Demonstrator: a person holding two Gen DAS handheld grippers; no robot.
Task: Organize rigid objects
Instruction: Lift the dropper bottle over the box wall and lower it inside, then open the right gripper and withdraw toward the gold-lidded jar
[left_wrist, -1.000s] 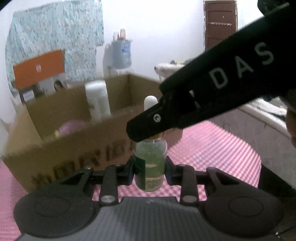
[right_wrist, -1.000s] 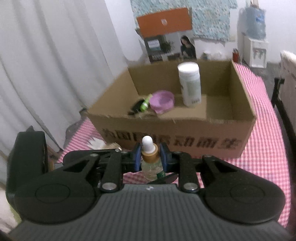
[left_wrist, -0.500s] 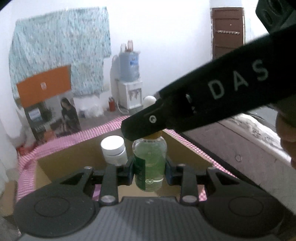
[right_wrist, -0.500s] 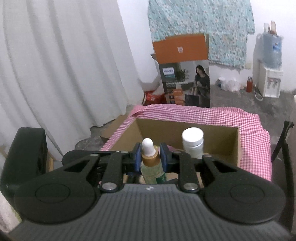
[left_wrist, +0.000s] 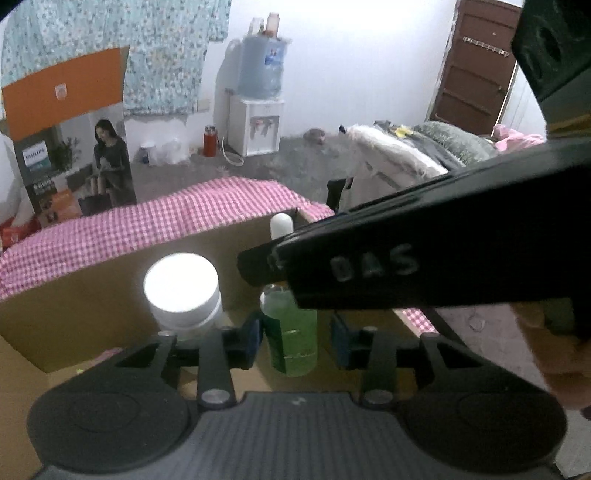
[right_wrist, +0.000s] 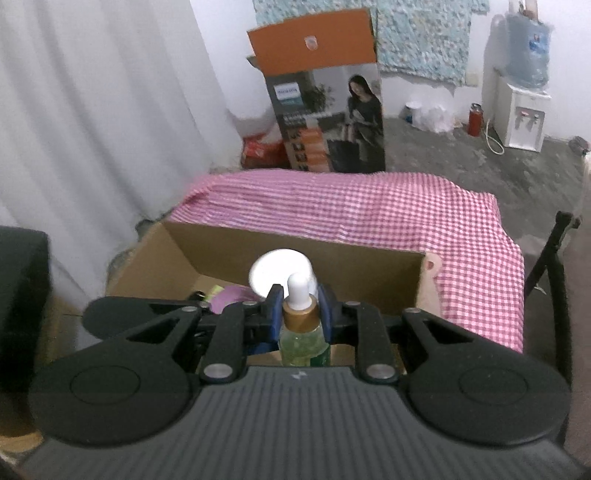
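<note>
Glass dropper bottle with green liquid hangs upright above the open cardboard box, at 6 o'clock in both wrist views. Right gripper pinches it at the gold collar, blue pads tight on either side, white rubber bulb poking up between them. Left gripper is spread: blue pads flank the bottle body with visible gaps both sides, no contact. So the right one carries the whole load.

Handling, my read: small, light, stiff, but smooth glass, so slippery and breakable if dropped onto something hard. Collar is a sound hold, since the shoulder below acts as a stop. Avoid the bulb; it's soft and would squash. The body offers a larger gripping surface, though slicker.

Inside the box: white-lidded jar at 10 o'clock of the bottle in the left view, just beside it; something pink and a bit of green at 9 o'clock in the right view, too hidden to name. Box sits on a pink checked tablecloth.

Risk: clipping the jar on the way down. Free floor looks to be at the 3 o'clock side of the jar.
</note>
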